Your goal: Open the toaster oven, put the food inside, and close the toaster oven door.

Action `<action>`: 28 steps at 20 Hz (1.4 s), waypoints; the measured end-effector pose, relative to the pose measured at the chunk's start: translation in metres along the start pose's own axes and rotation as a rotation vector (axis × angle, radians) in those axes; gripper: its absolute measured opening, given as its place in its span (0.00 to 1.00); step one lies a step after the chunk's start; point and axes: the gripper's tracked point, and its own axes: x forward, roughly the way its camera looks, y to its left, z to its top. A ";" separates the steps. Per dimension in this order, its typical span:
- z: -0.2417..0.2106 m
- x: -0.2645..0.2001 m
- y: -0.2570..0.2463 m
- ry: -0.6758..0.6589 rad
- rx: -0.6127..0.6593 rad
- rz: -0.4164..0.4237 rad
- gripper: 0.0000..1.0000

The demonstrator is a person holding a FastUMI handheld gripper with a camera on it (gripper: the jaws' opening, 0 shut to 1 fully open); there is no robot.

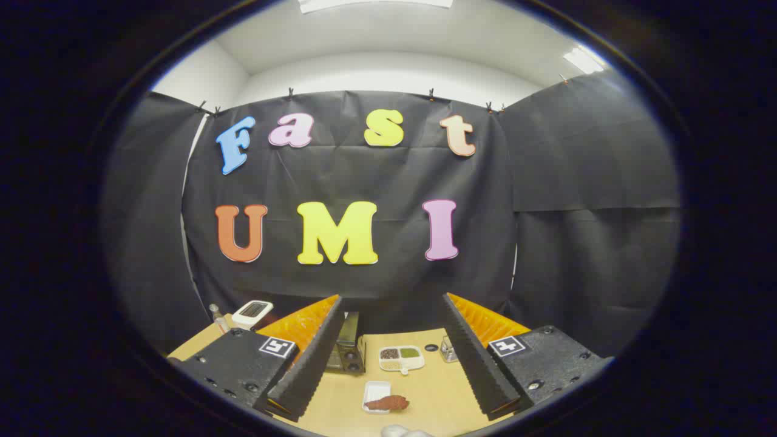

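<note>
Stood at the lower left of the frame: a small white timer-like device with a dark screen (pixel 252 312), parked at the back corner of the pale wooden bench (pixel 434 388), probably to keep it clear of the working area. Just beside it, a thin upright stick-like item (pixel 216 315), too small to identify.

Held high and level, well above the bench: the hand-held gripper (pixel 388 346), its black ribbed fingers (pixel 309 364) spread wide apart and grasping nothing, likely raised this way to take in the whole layout before any approach.

Showed between the fingers, lower centre, beside the left one: a dark, boxy metal toaster oven (pixel 347 349), seemingly shut, though too small to be sure. Lay nearer than the oven: a small white rectangular tray (pixel 371 391) carrying a reddish-brown piece of food (pixel 388 402), set in easy reach of the oven front. Sat right of the oven: a white divided dish with dark, green and pale fillings (pixel 400 358), then a small dark round object (pixel 431 348) and a small metallic item (pixel 448 350) by the right finger.

Judged as not yet begun: door opening.
</note>
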 end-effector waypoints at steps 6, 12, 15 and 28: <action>-0.001 0.011 0.008 0.006 -0.009 0.017 1.00; -0.005 0.021 0.017 0.014 -0.004 0.029 1.00; -0.007 0.033 0.027 0.012 -0.010 0.023 1.00; -0.110 0.152 0.179 0.089 0.003 0.092 1.00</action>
